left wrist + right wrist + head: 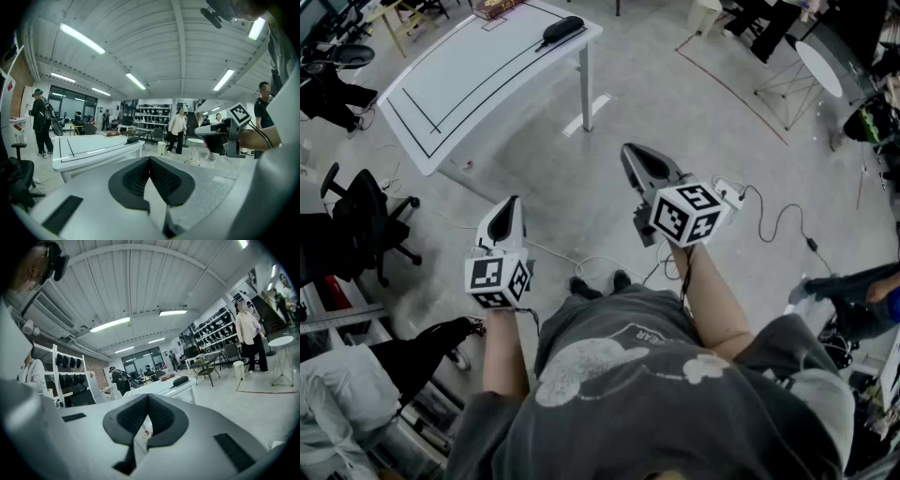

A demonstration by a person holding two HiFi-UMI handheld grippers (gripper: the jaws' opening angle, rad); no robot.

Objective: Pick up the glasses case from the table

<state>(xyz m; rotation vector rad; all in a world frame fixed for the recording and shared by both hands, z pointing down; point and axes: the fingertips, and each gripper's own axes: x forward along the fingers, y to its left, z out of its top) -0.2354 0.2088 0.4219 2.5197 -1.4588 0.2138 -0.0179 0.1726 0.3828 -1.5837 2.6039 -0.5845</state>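
The black glasses case (563,28) lies near the far right corner of the white table (459,89), well ahead of both grippers. My left gripper (513,202) is held over the floor short of the table's near edge, shut with nothing in it. My right gripper (629,150) is further forward and to the right, also shut and empty. In the left gripper view the case (132,139) shows small above the closed gripper (150,158), with the right gripper (219,131) off to the right. In the right gripper view the case (180,380) sits beyond the closed gripper (148,396).
A book (492,7) rests at the table's far edge. A black office chair (366,211) stands on the left. Cables and a power strip (733,192) lie on the floor to the right. A round white table (818,66) is far right. People stand in the background (178,129).
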